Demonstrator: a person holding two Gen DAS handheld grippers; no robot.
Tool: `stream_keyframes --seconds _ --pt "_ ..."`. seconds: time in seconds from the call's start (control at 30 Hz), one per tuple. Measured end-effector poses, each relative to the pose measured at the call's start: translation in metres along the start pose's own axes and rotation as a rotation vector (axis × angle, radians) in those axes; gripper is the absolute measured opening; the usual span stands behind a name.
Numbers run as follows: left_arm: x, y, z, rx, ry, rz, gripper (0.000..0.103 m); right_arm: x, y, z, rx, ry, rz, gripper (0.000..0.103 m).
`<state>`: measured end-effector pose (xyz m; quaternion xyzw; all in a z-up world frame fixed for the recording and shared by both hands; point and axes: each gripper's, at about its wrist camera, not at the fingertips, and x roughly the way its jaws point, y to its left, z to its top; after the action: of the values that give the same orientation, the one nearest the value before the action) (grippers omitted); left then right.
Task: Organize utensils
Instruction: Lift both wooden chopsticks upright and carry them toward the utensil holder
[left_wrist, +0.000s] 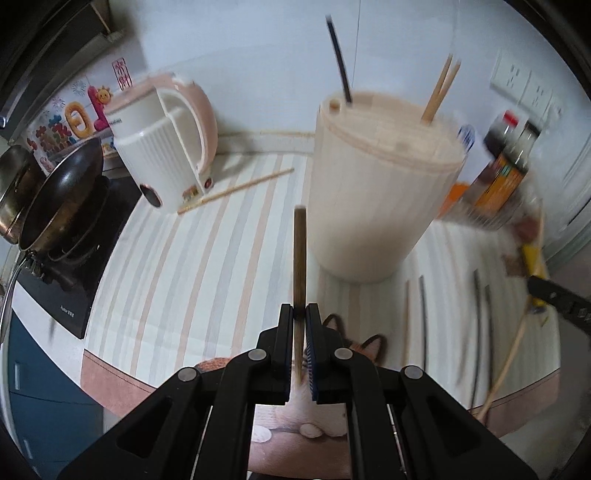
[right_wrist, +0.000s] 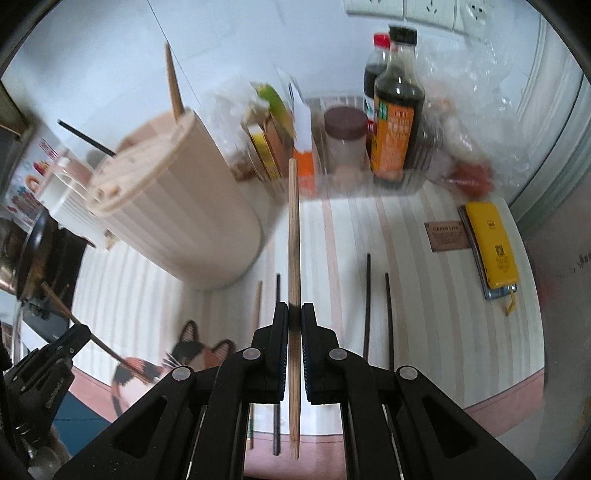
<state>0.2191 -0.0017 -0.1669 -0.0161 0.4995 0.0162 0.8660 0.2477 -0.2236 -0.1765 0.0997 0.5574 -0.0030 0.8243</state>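
My left gripper (left_wrist: 299, 312) is shut on a brown wooden chopstick (left_wrist: 299, 251) that points up toward the beige utensil holder (left_wrist: 376, 192). The holder has a slotted lid with a black chopstick (left_wrist: 338, 59) and two wooden ones (left_wrist: 441, 88) standing in it. My right gripper (right_wrist: 294, 310) is shut on a light wooden chopstick (right_wrist: 293, 229), held above the striped mat to the right of the holder (right_wrist: 177, 206). Loose black chopsticks (right_wrist: 376, 306) and a wooden one (right_wrist: 258, 302) lie on the mat. The left gripper (right_wrist: 79, 330) with its chopstick shows at the left of the right wrist view.
A pink and white kettle (left_wrist: 166, 144) and a loose chopstick (left_wrist: 236, 190) sit left of the holder. A wok (left_wrist: 59, 192) is on the stove at far left. Sauce bottles (right_wrist: 397, 107), jars and boxes stand at the back. A yellow phone (right_wrist: 493, 243) lies at right.
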Motion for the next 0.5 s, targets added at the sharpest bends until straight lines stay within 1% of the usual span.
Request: stream_keyframes --seconds 0.3,0.4,0.5 --pt "-0.068 0.009 0.033 -0.041 -0.155 -0.064 0.004 -0.048 0.012 0.028 0.002 -0.118 0.061 0.007" --pt "-0.083 0.010 0.046 -0.045 -0.194 -0.071 0.004 -0.062 0.018 0.044 0.002 -0.158 0.083 0.007" --pt "-0.096 0.012 0.061 -0.050 -0.206 -0.112 0.004 -0.073 0.024 0.064 0.006 -0.191 0.110 0.007"
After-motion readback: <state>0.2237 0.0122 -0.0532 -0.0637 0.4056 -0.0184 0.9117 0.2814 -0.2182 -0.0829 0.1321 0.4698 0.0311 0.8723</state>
